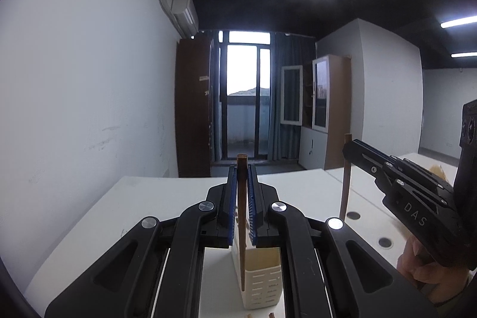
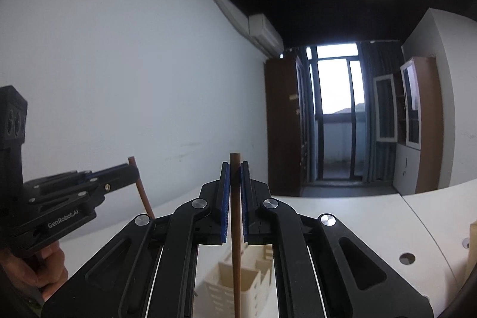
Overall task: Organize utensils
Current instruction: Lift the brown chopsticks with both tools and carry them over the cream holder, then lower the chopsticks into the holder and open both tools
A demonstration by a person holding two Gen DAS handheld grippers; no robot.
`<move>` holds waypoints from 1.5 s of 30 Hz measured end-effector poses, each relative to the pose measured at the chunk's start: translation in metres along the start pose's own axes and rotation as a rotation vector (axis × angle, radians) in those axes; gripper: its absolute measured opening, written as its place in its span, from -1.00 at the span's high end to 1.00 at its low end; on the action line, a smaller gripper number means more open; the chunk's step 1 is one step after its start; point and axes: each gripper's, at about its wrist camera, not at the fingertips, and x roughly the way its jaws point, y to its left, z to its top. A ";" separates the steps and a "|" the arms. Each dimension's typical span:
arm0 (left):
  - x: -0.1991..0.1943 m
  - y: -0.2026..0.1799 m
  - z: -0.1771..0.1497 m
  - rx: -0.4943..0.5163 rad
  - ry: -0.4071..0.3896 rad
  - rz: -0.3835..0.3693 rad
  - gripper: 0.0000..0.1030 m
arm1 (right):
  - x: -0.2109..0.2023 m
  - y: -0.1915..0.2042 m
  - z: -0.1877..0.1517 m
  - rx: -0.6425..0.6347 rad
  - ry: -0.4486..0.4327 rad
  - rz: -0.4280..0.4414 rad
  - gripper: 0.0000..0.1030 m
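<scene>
My left gripper (image 1: 242, 169) is shut on a brown wooden chopstick (image 1: 242, 228) that stands nearly upright. Its lower end shows against the near left corner of a cream slotted utensil holder (image 1: 263, 282); whether it is inside I cannot tell. My right gripper (image 2: 235, 166) is shut on a second brown chopstick (image 2: 236, 258), also upright, above the holder (image 2: 226, 288) with its several compartments. Each gripper appears in the other's view: the right gripper (image 1: 347, 149) with its chopstick (image 1: 345, 187), and the left gripper (image 2: 134, 172) with its chopstick (image 2: 144, 198).
The holder stands on a white table (image 1: 134, 204) with round cable holes (image 1: 353, 215). A white wall runs close along the left. A pale wooden object (image 2: 472, 243) sits at the table's right edge. Small wooden pieces (image 1: 249, 315) lie near the holder's foot. A person's hand (image 1: 429, 273) grips the right gripper.
</scene>
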 end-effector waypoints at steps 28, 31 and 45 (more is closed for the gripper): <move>0.035 -0.010 0.007 -0.069 -0.140 -0.033 0.87 | 0.060 -0.018 -0.015 0.049 -0.089 0.007 0.85; 0.050 -0.008 0.003 -0.068 -0.097 -0.029 0.87 | 0.064 -0.015 -0.019 0.047 -0.061 0.008 0.86; 0.102 -0.005 -0.041 -0.032 0.158 -0.058 0.87 | 0.077 -0.015 -0.050 0.027 0.113 0.006 0.85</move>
